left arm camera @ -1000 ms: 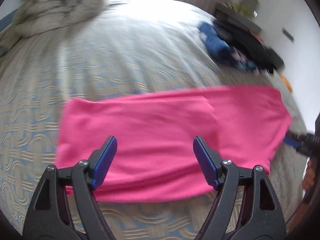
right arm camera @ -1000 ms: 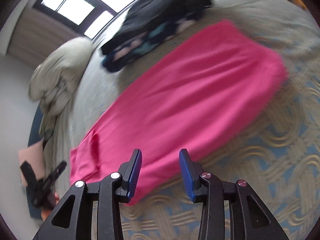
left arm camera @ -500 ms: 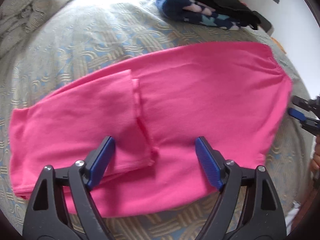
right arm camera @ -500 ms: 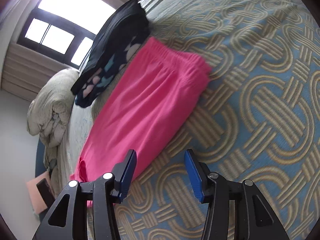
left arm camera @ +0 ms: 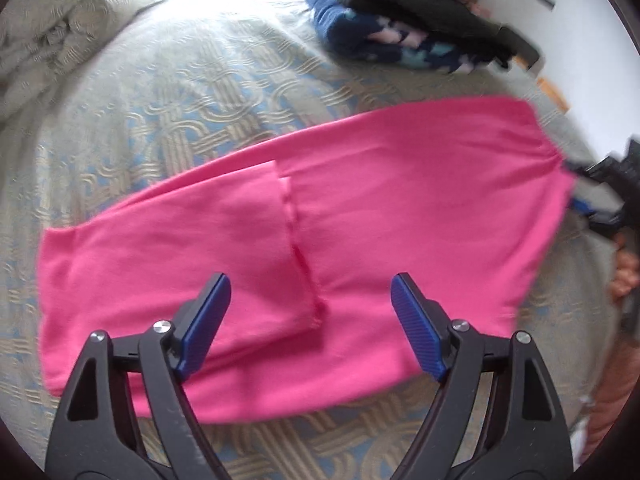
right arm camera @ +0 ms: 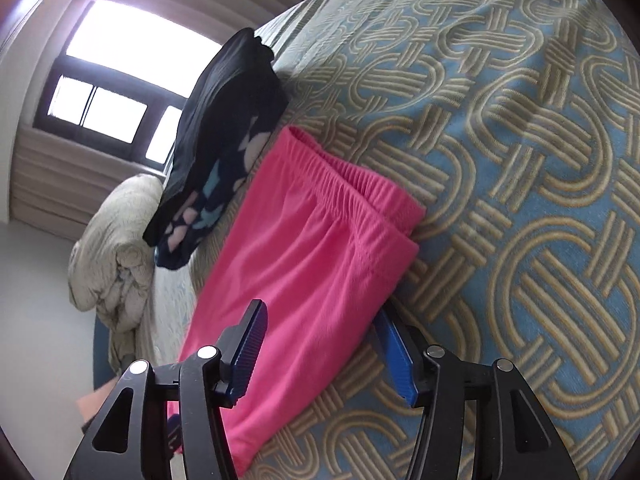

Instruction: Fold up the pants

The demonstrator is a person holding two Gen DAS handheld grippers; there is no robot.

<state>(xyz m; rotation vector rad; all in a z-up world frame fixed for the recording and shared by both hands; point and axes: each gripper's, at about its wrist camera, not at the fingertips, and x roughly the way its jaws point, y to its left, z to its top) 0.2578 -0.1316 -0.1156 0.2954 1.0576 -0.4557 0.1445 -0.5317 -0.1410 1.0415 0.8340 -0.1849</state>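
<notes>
- Pink pants (left arm camera: pixel 400 216) flat on bed (left arm camera: pixel 168 92), folded lengthwise into one long strip, running across left wrist view from hem end at left to waistband at right.
- Waistband (right arm camera: pixel 352 184) elastic, gathered, two layers stacked; sits near bed's right side, close to pile of dark clothes (right arm camera: pixel 224 128) w/ pastel print, small gap of bedspread between.
- Plenty of bare patterned bedspread beyond pants twd window (right arm camera: pixel 104 76) and rumpled beige duvet (left arm camera: pixel 48 32); wide open stretch also on far side of waistband in right wrist view.
- Near long edge of pants lies just inside bed's front edge; narrow strip of spread showing below it.
- One leg cuff folded back over strip, raw seam edge (left arm camera: pixel 300 256) running crosswise approx mid-strip; fabric smooth, few wrinkles.
- Left claw (left arm camera: pixel 310 324) spread wide, hovering above cuff fold, pads clear of cloth, nothing gripped.
- Right claw (right arm camera: pixel 320 354) apart, jaws just been widening; straddling long edge of pants below waistband, one finger over cloth, other (right arm camera: pixel 394 354) beside/partly under edge; pads not pressing.
- Right claw also at far right of left wrist view, just beside waistband corner.
</notes>
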